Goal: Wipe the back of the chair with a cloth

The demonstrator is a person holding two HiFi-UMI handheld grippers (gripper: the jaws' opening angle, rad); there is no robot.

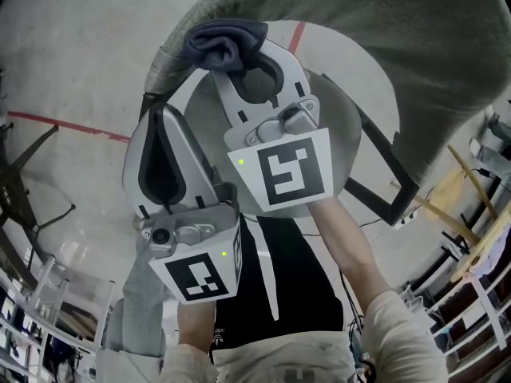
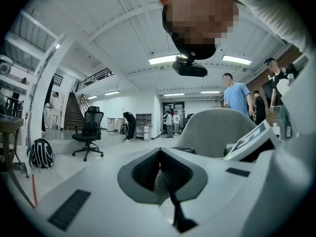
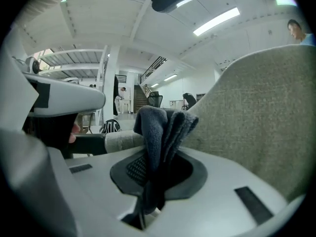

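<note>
Right gripper (image 1: 246, 67): jaws pressed shut on a dark blue cloth (image 1: 226, 41). In the right gripper view the cloth (image 3: 163, 127) is pinched between the pads and rises above the jaw tips as a folded bunch. Its lower end hangs down through the gap.

Cloth position: the bunch sits at the left edge of the grey-green fabric chair back (image 1: 383, 22), just beside it. The right gripper view shows the cloth against the edge of the chair back (image 3: 256, 112), but contact cannot be confirmed.

Left gripper (image 1: 164, 122): jaws pressed together with nothing between them. It is held lower and to the left of the right gripper, well apart from the cloth.
</note>
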